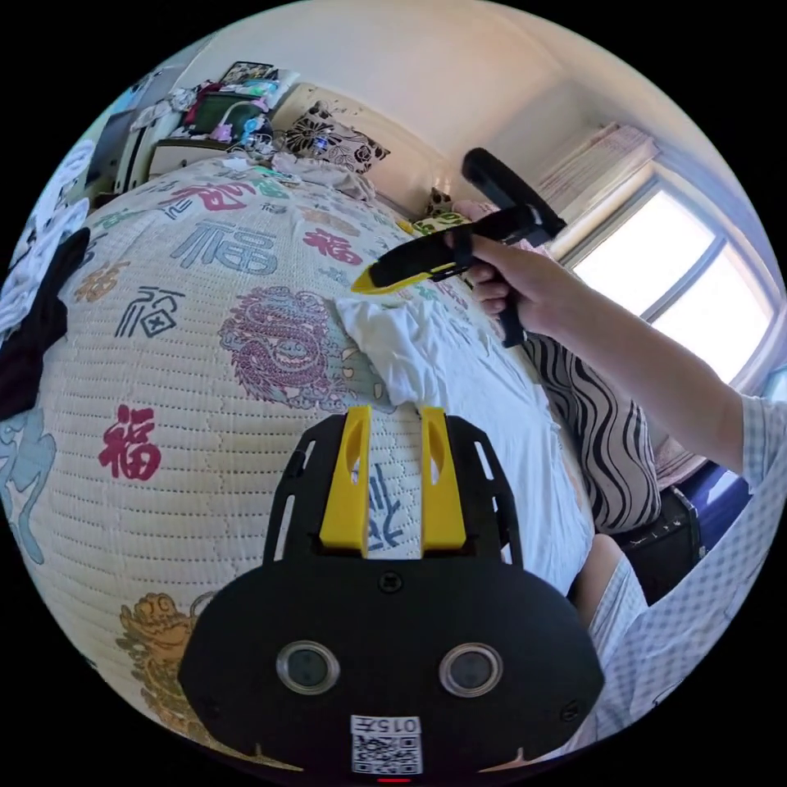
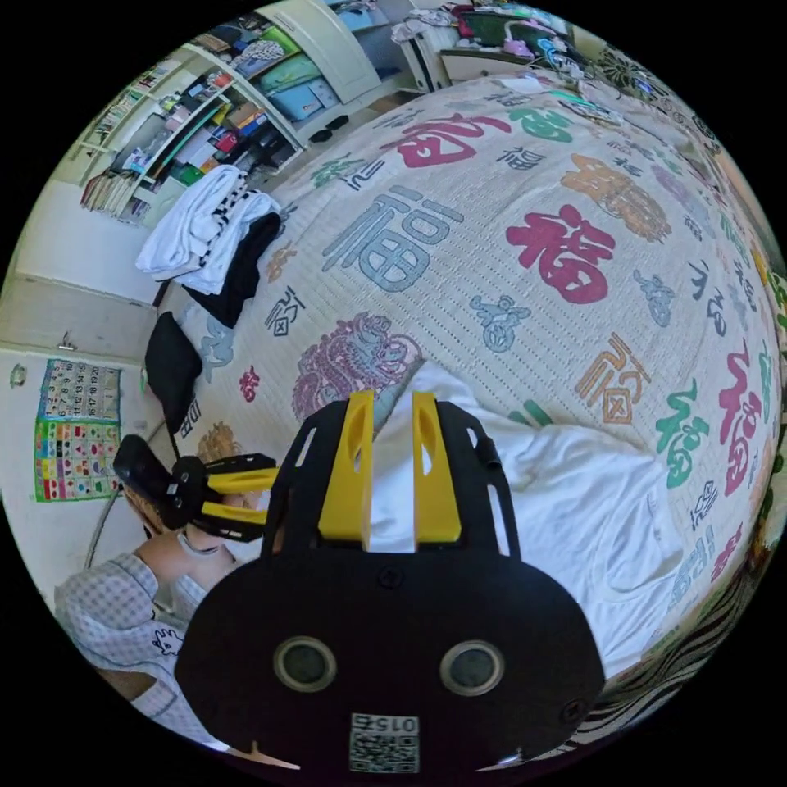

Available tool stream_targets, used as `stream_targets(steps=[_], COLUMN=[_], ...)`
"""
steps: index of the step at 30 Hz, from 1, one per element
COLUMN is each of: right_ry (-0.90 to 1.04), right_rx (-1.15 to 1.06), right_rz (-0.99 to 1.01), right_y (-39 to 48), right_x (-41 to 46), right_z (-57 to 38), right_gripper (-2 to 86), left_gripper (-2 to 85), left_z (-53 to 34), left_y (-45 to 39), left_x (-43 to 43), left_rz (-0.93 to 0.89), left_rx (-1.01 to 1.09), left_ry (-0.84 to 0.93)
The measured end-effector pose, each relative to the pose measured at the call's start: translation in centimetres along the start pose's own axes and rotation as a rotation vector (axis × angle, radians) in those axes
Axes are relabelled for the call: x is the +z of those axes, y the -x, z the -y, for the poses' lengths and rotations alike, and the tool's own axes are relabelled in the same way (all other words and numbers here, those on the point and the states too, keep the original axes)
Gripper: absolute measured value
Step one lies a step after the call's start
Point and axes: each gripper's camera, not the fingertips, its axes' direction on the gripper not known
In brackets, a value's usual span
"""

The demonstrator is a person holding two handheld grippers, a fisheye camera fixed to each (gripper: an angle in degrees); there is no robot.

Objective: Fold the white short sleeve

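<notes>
The white short sleeve shirt (image 1: 459, 385) lies spread and creased on the patterned bedspread (image 1: 205, 369), along the bed's edge close to the person. In the left gripper view my left gripper (image 1: 394, 414) hovers open just short of the shirt's near hem, with bedspread showing between its jaws. A hand holds my right gripper (image 1: 369, 283) over the shirt's far corner. In the right gripper view the right gripper (image 2: 392, 402) stands open above the shirt (image 2: 574, 500), with white cloth showing through the gap below it. The left gripper (image 2: 234, 496) appears at the left, jaws apart.
A heap of white and black clothes (image 2: 213, 238) sits at the bed's far edge. Shelves (image 2: 188, 123) and a wall poster (image 2: 78, 430) stand beyond it. A striped cushion (image 1: 607, 443) lies beside the shirt below the window (image 1: 680, 279). Pillows (image 1: 328, 139) rest at the bed's head.
</notes>
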Motion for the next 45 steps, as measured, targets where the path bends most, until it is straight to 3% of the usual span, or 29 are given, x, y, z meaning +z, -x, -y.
stream_targets(steps=[4,8,11,13,22,27,35,37,39,41,45], right_ry=[0.175,0.169,0.039,-0.051,-0.147,-0.028,0.240,0.200,0.127,0.024,-0.323], right_rx=[0.057,0.028,0.015,-0.001,-0.018,-0.039,-0.125,-0.150,-0.171,-0.185,-0.228], right_rz=[-0.177,-0.193,-0.018,0.128,0.040,0.018,-0.308,-0.504,-0.541,-0.474,-0.289], right_y=[1.2,2.5,3.6,4.5,9.1,13.3,20.0,22.3,23.9,25.2,28.2], right_x=[6.1,6.7,4.1,1.8,-0.3,5.9,10.8,7.5,3.7,-0.9,-12.5], right_z=[4.3,4.1,2.3,0.2,-1.7,0.9,0.6,-0.6,-2.5,-5.9,-21.7], right_gripper=[4.6,-0.4,-0.8,-0.9,-0.8,-0.7,2.4,0.3,-0.1,-0.5,-0.6], left_gripper=[10.1,10.2,8.5,2.2,-0.6,-0.7,-0.3,0.3,1.6,4.6,6.9], left_z=[2.5,3.0,3.4,3.5,2.9,2.2,1.4,1.0,0.6,0.1,-1.7], left_y=[-0.3,-0.1,-1.0,-3.1,-7.5,-6.5,-6.3,-7.1,-7.8,-8.7,-13.3], left_x=[-2.0,-2.8,-3.2,-4.3,-14.6,-15.7,-14.5,-14.8,-15.2,-15.9,-20.4], left_rz=[-0.027,-0.070,-0.153,-0.164,-0.025,0.004,0.021,0.019,0.013,0.011,0.123], left_rx=[0.068,0.050,0.066,0.119,0.161,0.034,-0.072,-0.073,-0.071,-0.058,0.089], left_ry=[0.003,0.029,0.057,0.053,-0.115,-0.012,0.172,0.174,0.175,0.164,0.036])
